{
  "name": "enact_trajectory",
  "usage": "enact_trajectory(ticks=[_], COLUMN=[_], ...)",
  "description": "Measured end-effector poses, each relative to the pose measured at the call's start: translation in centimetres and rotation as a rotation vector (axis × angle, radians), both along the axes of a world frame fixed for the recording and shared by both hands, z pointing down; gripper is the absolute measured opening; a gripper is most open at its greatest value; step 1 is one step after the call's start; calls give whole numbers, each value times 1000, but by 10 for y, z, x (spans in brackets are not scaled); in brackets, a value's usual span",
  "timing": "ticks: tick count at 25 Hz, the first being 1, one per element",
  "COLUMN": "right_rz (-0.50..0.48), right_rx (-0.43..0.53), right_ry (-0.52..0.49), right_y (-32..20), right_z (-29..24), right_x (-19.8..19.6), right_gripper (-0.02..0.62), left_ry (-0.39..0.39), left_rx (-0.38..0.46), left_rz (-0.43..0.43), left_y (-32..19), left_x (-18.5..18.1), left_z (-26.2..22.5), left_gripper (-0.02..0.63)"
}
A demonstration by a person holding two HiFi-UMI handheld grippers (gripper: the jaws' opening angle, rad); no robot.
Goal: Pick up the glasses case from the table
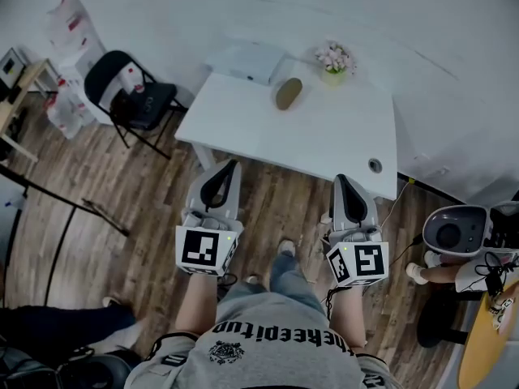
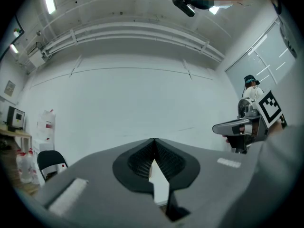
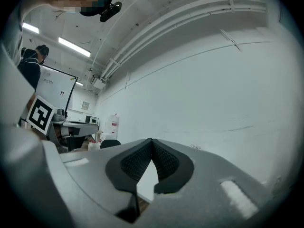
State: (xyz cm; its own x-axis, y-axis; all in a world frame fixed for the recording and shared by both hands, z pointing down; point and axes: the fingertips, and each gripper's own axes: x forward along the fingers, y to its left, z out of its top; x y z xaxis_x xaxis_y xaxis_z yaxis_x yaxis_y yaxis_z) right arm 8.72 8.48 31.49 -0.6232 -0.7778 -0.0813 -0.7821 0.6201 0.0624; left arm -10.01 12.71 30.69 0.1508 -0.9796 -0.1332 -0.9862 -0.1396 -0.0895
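Currently the glasses case [image 1: 289, 93], an olive-brown oval, lies on the white counter [image 1: 324, 140] close to its far edge, well apart from both tools. A flat white box [image 1: 247, 61] sits just beside it on the far left. To its right, a small pot of pale pink flowers [image 1: 335, 60] stands at the far edge. A round cable hole [image 1: 374, 165] shows near the counter's near right corner.

The left hand-held gripper [image 1: 230, 166] is held out over the wooden floor [image 1: 146, 209], pointing toward the counter with its tip just short of the near edge. In the left gripper view its dark ribbed pads [image 2: 164, 158] meet at the tips: the jaws are together with nothing between them. The right hand-held gripper [image 1: 341, 178] is held alongside it, pointing the same way, and in the head view its tip comes up to the counter's near edge. In the right gripper view its jaws are likewise closed tip to tip and hold nothing. Each tool carries a cube with square markers at its rear, above the person's forearms.

A black folding chair [image 1: 130, 96] stands to the left of the counter, with white bags [image 1: 69, 31] behind it against the wall. At the right edge of the head view sits a grey rounded machine [image 1: 450, 229].
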Motion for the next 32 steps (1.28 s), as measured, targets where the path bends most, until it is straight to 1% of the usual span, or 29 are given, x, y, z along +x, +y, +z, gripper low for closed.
enact_trajectory(ticks=[7,11,15,19,22,25,28,32], right_rz=[-36,-46,-64,-83,-101,-117,-134,-163], right_rx=[6,9,10,4,1,-3,-5,1], right_ry=[1,0,1,-2,-1,0,-3,6], right_y=[-48,-81,-112,-140,-159,-177,-194,-212], right_z=[-6,-8,-11,-11,-12,-11,-11,-10], right_x=[-9,-10,-11,-10,-10,-8,-6,-3], right_gripper=[2,2,2,2,2,2,2,2], left_ry=[2,-8,-5,-17,-16,-18,-7,17], left_rx=[7,34,0,15,-14,5,-26,-20], left_rz=[-17,-28,-49,-65,-80,-89,-104,-99], left_y=[-46,-75,-104,-129,-145,-160,-175,-194], left_x=[-3,-1,-3,1,3,7,10,15], left_z=[-6,-12,-6,-11,-6,-11,-5,-4], left_gripper=[20,18,19,20,19,20,20,20])
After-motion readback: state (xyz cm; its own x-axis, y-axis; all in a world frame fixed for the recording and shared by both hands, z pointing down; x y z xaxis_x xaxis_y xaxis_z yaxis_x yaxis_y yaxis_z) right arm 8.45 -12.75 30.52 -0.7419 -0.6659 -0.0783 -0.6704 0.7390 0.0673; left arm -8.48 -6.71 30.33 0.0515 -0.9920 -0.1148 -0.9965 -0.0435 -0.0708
